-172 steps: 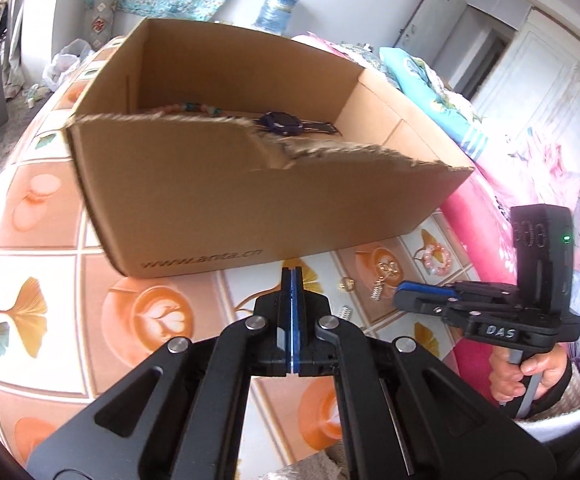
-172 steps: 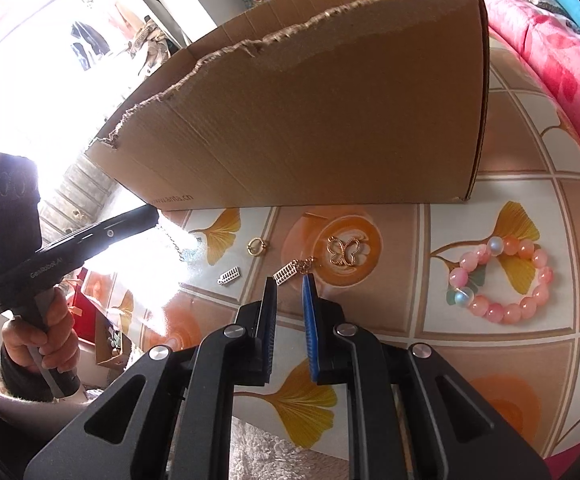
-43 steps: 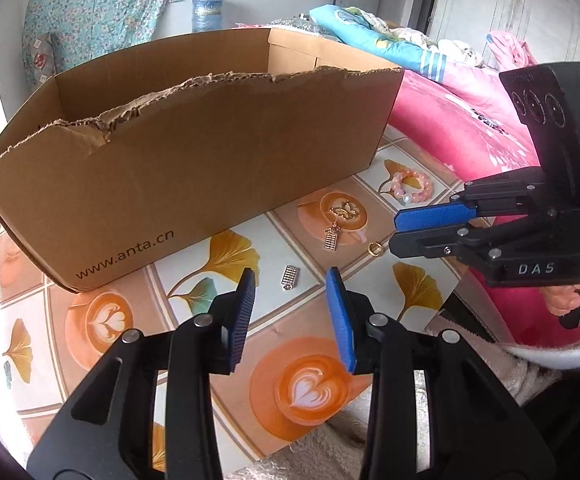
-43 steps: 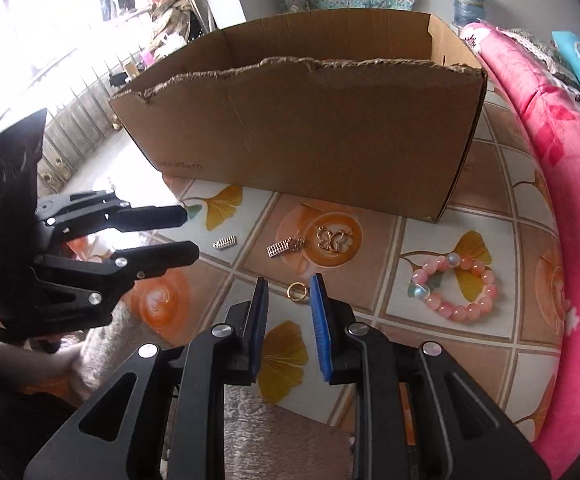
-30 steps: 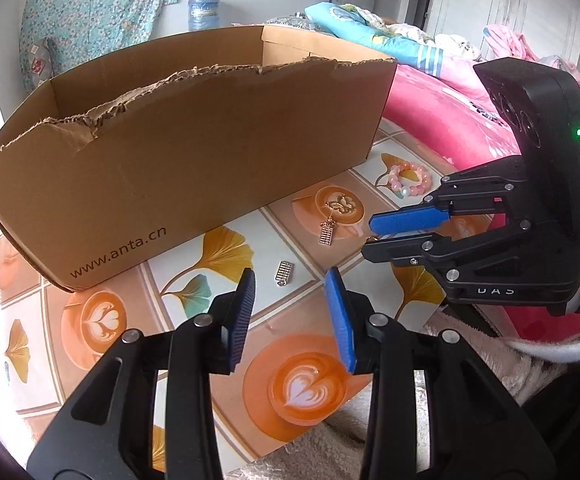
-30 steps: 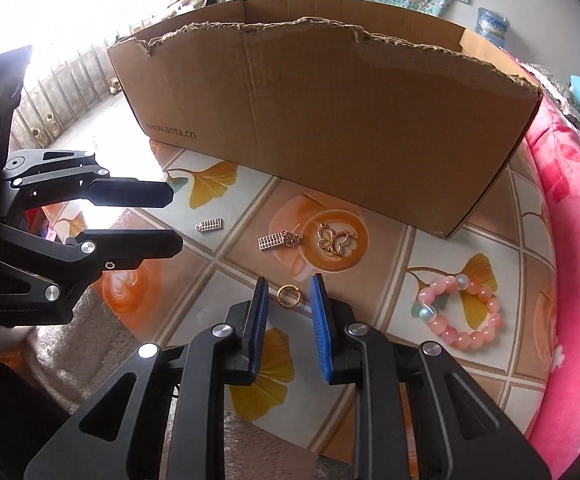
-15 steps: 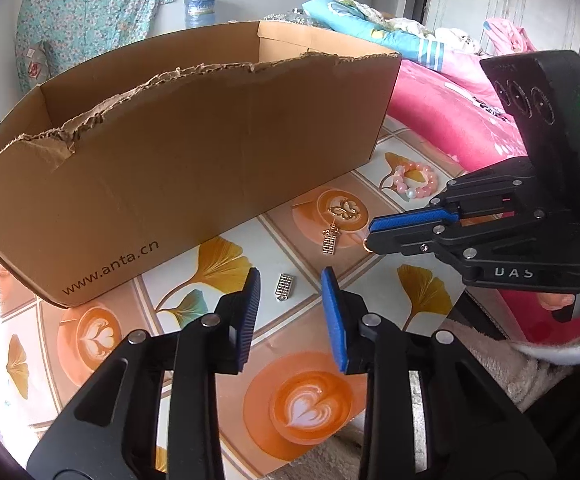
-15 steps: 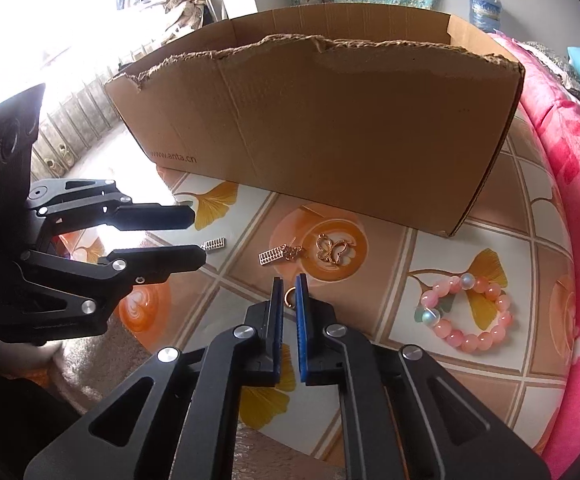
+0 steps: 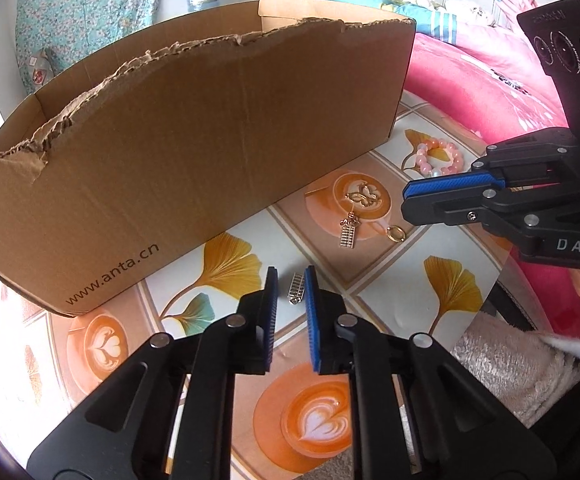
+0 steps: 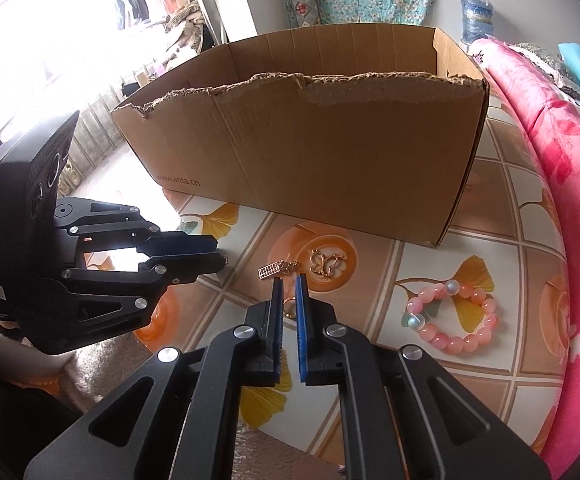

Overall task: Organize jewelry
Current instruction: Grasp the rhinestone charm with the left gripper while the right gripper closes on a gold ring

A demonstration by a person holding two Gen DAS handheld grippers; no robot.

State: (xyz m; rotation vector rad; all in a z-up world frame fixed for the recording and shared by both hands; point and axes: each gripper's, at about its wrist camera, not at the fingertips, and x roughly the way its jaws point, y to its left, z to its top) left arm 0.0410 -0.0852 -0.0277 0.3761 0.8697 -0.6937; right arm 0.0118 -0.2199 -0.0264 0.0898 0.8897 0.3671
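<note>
2 small pieces are my targets: the silver charm point(image 9: 296, 289) lies flat on the tiled surface point(image 9: 406, 280) between my left gripper's point(image 9: 291, 276) narrowly parted fingers, and the gold ring point(image 10: 288, 306) sits between my right gripper's point(image 10: 288, 283) near-closed, still unclamped fingers. Both are thin and could skid or flick away as I pinch. Readable: "www.anta.cn" on the cardboard box point(image 9: 193, 152), "DAS" on the right gripper.

You have a matt cardboard box point(image 9: 193, 152) with a rough torn rim, a glossy printed tabletop point(image 9: 402, 276), and shiny gold-metal charms point(image 9: 348, 234).
</note>
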